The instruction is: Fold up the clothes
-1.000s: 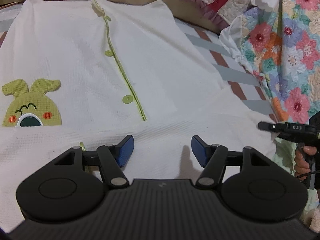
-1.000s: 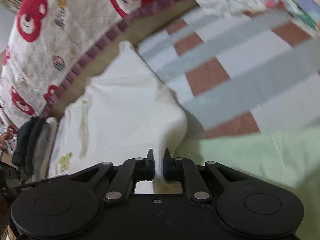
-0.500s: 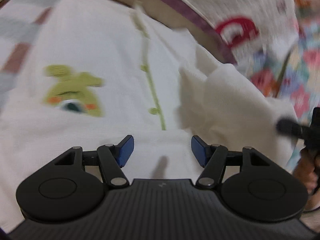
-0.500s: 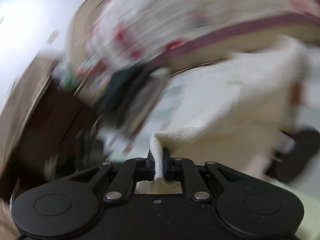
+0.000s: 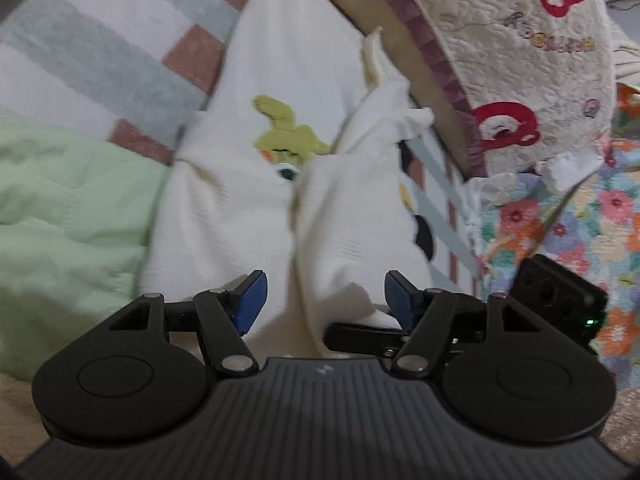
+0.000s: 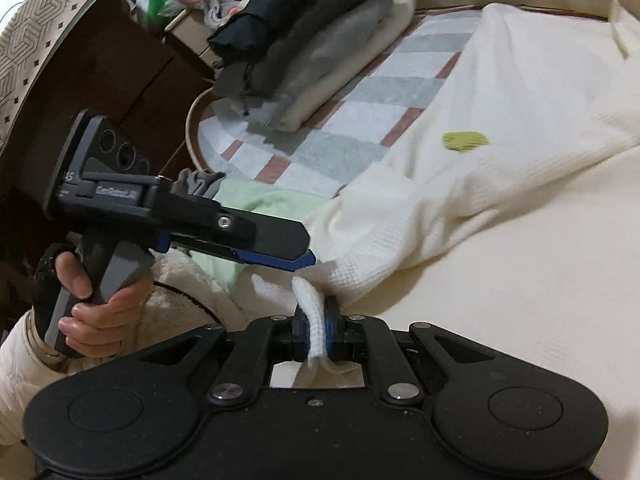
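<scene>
A white waffle-knit garment (image 5: 280,80) with a green cartoon patch (image 5: 286,136) lies on the checked bedsheet (image 5: 100,48), one side pulled over itself in a bunched fold (image 5: 352,208). My left gripper (image 5: 324,292) hovers just over that fold. Its jaws are opening, cloth lies below the gap, and the blue pads (image 5: 250,300) press on nothing. My right gripper (image 6: 316,328) is shut on a white edge of the garment (image 6: 500,120), right beside the left gripper (image 6: 312,258). The patch (image 6: 464,141) shows here too.
A stack of folded dark, grey and white clothes (image 6: 312,60) sits on the sheet's far corner. A light green blanket (image 5: 68,208) lies left of the garment. A red-bear quilt (image 5: 520,60) and floral quilt (image 5: 580,220) border the right. A hand (image 6: 92,292) grips the left gripper's handle.
The right gripper has carried its held edge across the garment to the left gripper, folding one side over the buttoned front. Both views swung and rolled; the left gripper moved sideways.
</scene>
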`<state>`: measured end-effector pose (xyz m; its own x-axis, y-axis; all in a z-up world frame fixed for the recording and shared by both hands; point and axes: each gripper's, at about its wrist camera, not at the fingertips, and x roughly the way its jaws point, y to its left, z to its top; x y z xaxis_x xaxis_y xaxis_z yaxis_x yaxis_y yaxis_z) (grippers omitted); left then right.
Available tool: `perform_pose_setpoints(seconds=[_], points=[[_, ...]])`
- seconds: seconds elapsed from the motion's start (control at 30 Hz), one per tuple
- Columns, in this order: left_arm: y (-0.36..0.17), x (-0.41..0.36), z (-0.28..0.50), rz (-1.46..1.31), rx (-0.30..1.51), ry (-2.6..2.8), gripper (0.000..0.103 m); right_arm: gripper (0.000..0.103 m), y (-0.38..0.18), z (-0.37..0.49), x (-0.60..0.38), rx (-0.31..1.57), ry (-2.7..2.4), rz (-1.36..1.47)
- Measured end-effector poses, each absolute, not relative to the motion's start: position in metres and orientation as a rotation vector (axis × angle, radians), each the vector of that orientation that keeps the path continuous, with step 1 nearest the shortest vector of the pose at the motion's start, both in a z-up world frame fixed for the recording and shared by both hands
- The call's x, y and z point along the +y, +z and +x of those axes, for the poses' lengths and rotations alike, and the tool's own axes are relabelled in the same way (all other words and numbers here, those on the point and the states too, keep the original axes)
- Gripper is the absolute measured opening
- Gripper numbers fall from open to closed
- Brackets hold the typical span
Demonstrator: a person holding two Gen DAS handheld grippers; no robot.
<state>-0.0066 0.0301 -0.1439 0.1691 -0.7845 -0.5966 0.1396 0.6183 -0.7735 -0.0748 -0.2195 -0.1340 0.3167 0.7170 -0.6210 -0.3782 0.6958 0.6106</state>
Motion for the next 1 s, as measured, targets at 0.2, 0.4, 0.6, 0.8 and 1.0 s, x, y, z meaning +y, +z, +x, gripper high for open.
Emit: perform_pose_setpoints(seconds=[0.2,0.4,0.6,0.8,1.0], points=[[-0.15,0.012,-0.001,-0.639,1.262,-0.805,0.066,0.01,-0.113,-0.08,-0.213,0.92,0.829,0.376],[-0.167,0.002,-0.003,-0.538,1.309,-0.726,0.063,0.014,-0.12,-0.078,-0.185,1.007,0.841,0.167],[-0.167,-0.014,-0.012,-0.388,1.271,-0.688,0.04,0.026,-0.089,-0.101,-0.264,1.035,0.874,0.308],[-0.166,-0.019,-0.012,-0.367,1.268,-0.722,0.06,0.031,-0.082,-0.134,-0.379,1.068,0.583,0.373],[-0.155,-0.043,-0.03,-0.165,1.197,-0.724,0.06,0.031,-0.091,-0.16,-0.37,1.202,0.79,0.375]])
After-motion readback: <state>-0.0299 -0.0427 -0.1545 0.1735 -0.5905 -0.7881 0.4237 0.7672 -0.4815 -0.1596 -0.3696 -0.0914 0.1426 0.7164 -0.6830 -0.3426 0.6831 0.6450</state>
